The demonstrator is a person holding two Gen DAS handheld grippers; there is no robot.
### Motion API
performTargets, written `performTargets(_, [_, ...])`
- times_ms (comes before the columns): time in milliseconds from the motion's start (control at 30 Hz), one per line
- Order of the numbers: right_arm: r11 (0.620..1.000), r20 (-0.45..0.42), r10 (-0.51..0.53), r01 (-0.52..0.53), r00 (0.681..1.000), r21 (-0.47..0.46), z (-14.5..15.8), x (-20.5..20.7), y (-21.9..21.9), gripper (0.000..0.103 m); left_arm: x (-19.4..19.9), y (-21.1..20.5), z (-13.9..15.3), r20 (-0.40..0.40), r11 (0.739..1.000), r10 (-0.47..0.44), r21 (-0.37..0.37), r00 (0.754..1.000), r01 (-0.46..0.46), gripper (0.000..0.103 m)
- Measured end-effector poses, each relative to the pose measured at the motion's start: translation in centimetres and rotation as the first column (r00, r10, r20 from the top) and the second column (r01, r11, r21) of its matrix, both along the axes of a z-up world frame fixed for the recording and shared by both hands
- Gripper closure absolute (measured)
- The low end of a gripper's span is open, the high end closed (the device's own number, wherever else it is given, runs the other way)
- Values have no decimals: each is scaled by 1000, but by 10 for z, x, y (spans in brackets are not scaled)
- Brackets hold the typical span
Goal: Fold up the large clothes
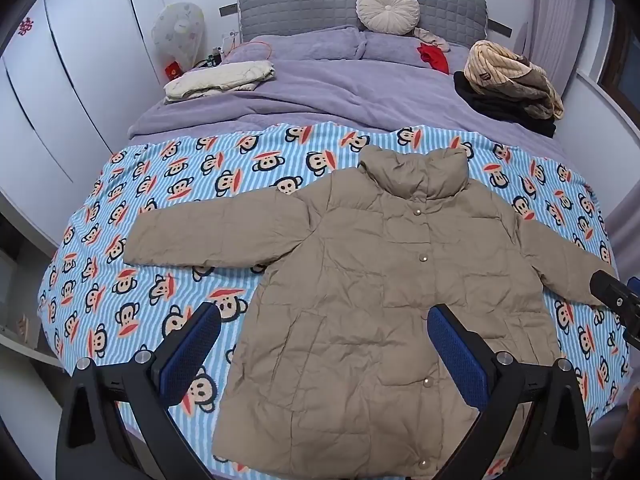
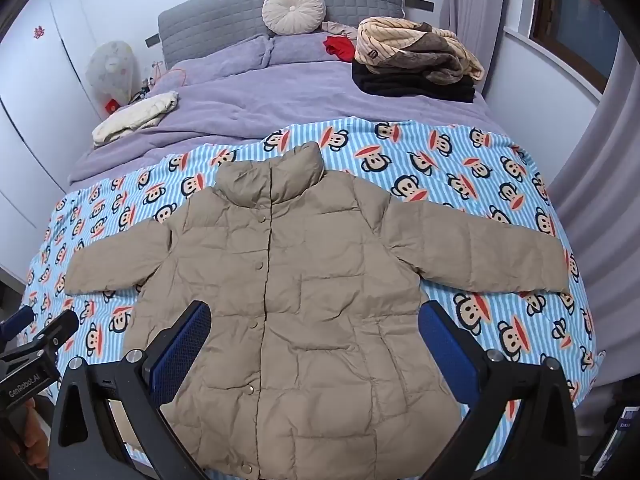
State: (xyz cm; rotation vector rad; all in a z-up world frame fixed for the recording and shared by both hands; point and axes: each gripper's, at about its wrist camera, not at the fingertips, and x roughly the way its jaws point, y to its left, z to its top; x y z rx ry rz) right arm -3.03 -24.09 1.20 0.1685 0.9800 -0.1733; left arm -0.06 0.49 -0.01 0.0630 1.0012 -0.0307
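Note:
A tan quilted puffer jacket (image 1: 372, 276) (image 2: 304, 292) lies flat and buttoned on a blue striped monkey-print blanket (image 1: 120, 264) (image 2: 472, 184), both sleeves spread out sideways and the collar toward the headboard. My left gripper (image 1: 324, 340) hovers open above the jacket's lower left part, nothing between its blue pads (image 1: 192, 352). My right gripper (image 2: 316, 340) hovers open above the jacket's lower middle, its pads (image 2: 448, 352) apart and bare. Each gripper shows at the other view's edge: the right gripper (image 1: 616, 300) and the left gripper (image 2: 36, 340).
On the purple bedding (image 1: 320, 92) behind lie a folded cream garment (image 1: 220, 80), a pile of striped tan and black clothes (image 1: 512, 84), a red item (image 1: 434, 58) and a round cushion (image 1: 388, 9). White wardrobe doors (image 1: 72, 80) stand left; a curtain (image 2: 600, 160) hangs right.

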Motion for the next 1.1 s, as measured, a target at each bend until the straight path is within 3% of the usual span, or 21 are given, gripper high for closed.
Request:
performTargets(200, [1000, 2, -2, 2, 1000, -4, 0, 2, 1, 0, 0, -2, -4, 3, 1000, -2, 3, 1000, 2, 0])
performTargets(333, [1000, 0, -1, 1, 1000, -9, -1, 3, 1, 0, 2, -2, -3, 56, 1000, -2, -8, 998, 3, 0])
performTargets(767, [1000, 1, 0, 0, 1000, 4, -1, 6, 3, 0, 6, -3, -8, 20, 1000, -3, -4, 1000, 3, 0])
performTargets(1100, [1000, -1, 0, 0, 1000, 21, -2, 9, 3, 0, 7, 0, -9, 45, 1000, -5, -12, 999, 6, 0])
